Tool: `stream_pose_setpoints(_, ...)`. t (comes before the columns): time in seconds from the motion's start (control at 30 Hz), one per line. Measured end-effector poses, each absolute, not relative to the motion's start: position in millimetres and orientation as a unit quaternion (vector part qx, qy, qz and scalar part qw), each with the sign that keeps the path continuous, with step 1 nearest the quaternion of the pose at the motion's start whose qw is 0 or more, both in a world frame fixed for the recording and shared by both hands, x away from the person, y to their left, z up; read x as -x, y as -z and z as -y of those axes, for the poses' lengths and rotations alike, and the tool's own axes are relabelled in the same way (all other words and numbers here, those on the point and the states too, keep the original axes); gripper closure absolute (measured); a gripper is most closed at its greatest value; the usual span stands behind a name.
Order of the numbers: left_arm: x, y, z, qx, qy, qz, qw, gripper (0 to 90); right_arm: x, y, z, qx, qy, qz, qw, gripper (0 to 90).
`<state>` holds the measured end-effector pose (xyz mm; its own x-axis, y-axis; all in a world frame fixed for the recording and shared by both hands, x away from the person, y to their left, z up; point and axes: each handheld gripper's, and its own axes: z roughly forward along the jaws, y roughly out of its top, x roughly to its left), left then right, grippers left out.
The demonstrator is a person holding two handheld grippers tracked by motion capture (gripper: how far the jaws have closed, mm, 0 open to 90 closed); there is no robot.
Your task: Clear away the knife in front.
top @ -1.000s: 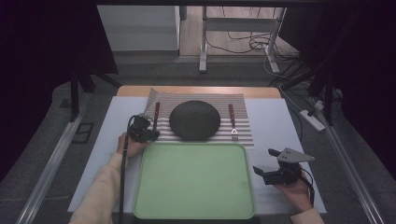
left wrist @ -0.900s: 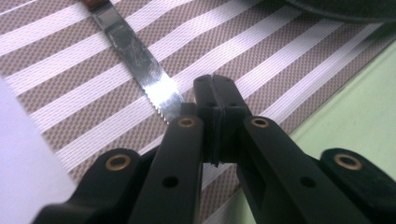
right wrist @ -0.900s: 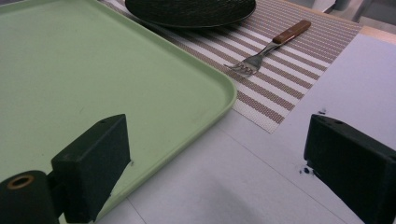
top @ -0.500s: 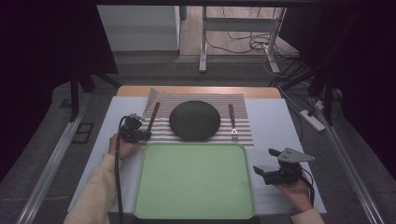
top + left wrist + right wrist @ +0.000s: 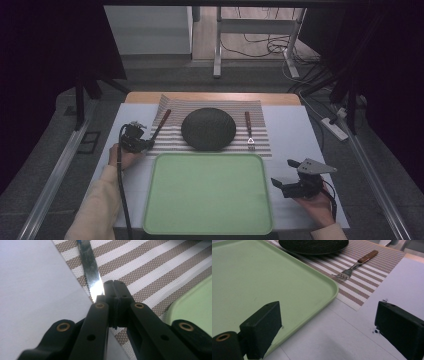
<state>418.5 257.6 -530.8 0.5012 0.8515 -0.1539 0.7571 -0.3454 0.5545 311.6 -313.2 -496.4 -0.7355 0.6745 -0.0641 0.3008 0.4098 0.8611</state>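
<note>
A knife (image 5: 160, 125) with a wooden handle lies on the left edge of a striped placemat (image 5: 260, 112). My left gripper (image 5: 146, 144) is at the blade's near end. In the left gripper view its jaws are shut (image 5: 114, 283), with nothing between them. The serrated blade (image 5: 92, 272) lies right beside the left jaw. A dark round plate (image 5: 208, 128) sits mid-mat, and a fork (image 5: 248, 131) lies to its right. My right gripper (image 5: 283, 173) stands open over the white table right of the green tray (image 5: 207, 200). The gap between its jaws (image 5: 329, 322) holds nothing.
The green tray (image 5: 262, 277) lies in front of the placemat (image 5: 367, 277), nothing on it. The fork (image 5: 354, 267) and the plate (image 5: 312, 245) lie beyond its far corner. A white sheet (image 5: 295, 135) covers the table. Table legs and cables are on the floor beyond.
My left gripper has slid a little to the left along the mat's edge, jaws still shut. The right gripper has stayed in place.
</note>
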Motion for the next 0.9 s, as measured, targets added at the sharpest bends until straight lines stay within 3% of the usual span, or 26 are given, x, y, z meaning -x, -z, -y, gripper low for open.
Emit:
stream_pose_setpoints(0.67,-418,532,-278,-0.799,-0.085,-0.517,0.296,88.7,-312,497,313,-0.3,-0.453,-0.814,0.205,7.1)
stream_pose_setpoints(0.9,-427,520,-271,-0.8,-0.12,-0.499,0.311,88.8,-313,497,312,-0.3,-0.452,-0.815,0.204,7.3)
